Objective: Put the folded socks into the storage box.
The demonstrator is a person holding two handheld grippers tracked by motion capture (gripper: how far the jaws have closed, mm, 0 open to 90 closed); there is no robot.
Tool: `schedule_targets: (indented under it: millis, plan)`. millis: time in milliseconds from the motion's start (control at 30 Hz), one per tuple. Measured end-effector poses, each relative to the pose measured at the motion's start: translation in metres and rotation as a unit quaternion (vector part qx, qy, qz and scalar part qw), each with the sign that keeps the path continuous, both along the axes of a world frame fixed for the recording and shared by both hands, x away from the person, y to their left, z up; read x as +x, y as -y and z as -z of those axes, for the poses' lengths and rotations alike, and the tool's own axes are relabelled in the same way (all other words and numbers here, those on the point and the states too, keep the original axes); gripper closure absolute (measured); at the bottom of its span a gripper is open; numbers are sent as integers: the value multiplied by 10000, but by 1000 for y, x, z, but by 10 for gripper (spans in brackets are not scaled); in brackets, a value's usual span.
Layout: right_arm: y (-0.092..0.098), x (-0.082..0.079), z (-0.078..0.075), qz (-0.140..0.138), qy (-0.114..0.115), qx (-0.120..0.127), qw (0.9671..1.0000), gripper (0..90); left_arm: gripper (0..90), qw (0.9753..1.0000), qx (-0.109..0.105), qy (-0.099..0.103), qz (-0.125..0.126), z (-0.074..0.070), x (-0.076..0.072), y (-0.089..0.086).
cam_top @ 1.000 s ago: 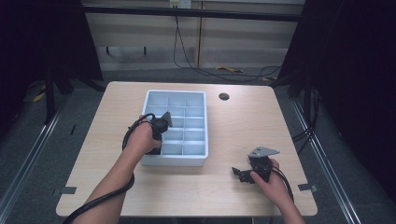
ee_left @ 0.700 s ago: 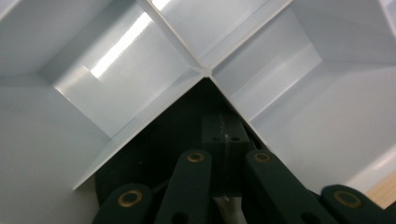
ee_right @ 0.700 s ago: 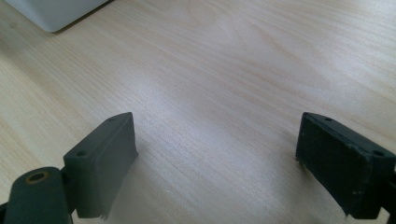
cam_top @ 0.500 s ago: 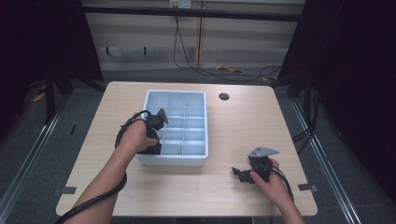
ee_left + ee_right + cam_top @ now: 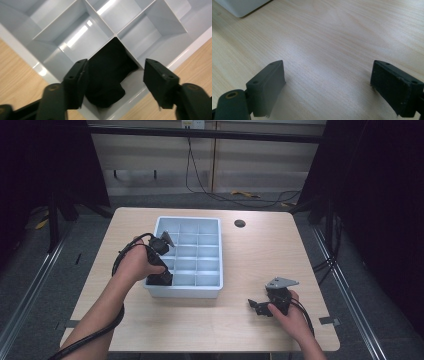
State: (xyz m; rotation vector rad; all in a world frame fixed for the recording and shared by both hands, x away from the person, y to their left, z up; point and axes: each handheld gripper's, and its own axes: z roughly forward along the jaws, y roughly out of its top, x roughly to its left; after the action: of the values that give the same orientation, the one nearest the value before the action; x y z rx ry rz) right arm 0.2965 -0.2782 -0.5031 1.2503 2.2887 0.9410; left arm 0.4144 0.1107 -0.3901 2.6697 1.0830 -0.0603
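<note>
My right gripper point(image 5: 261, 307) rested low on the pale wooden table point(image 5: 250, 260), near the light blue plastic divided tray's point(image 5: 210, 287) front right corner, jaws spread wide and empty. My left gripper point(image 5: 113, 82) hung over the tray's front left compartment, jaws wide, astride a crumpled black cloth point(image 5: 107, 75) lying inside it.

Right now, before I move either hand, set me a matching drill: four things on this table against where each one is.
Things:
1. black cloth
2. left gripper
3. right gripper
4. small dark disc

Places:
A. on bare wood near the table's near right edge
B. on the tabletop beyond the tray's far right corner
C. bunched in a corner compartment of the tray
D. open above that corner compartment

Pairs: 1-C, 2-D, 3-A, 4-B
</note>
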Motion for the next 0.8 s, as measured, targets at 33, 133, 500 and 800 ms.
schedule_targets:
  millis: [33, 133, 500, 800]
  plan:
    - [0, 0, 0, 0, -1, 0, 10000, 115, 327, 10000, 9, 20, -7, -1, 0, -1]
    - [0, 0, 0, 0, -1, 0, 10000, 115, 298, 10000, -10, 16, 19, -6, -2, -4]
    - [0, 0, 0, -2, -1, 0, 10000, 115, 205, 9996, -266, 69, -120, -16, -9, -18]
    - [0, 0, 0, 5, -11, 3, 10000, 115, 183, 9987, -442, 178, -169, -20, -15, -34]
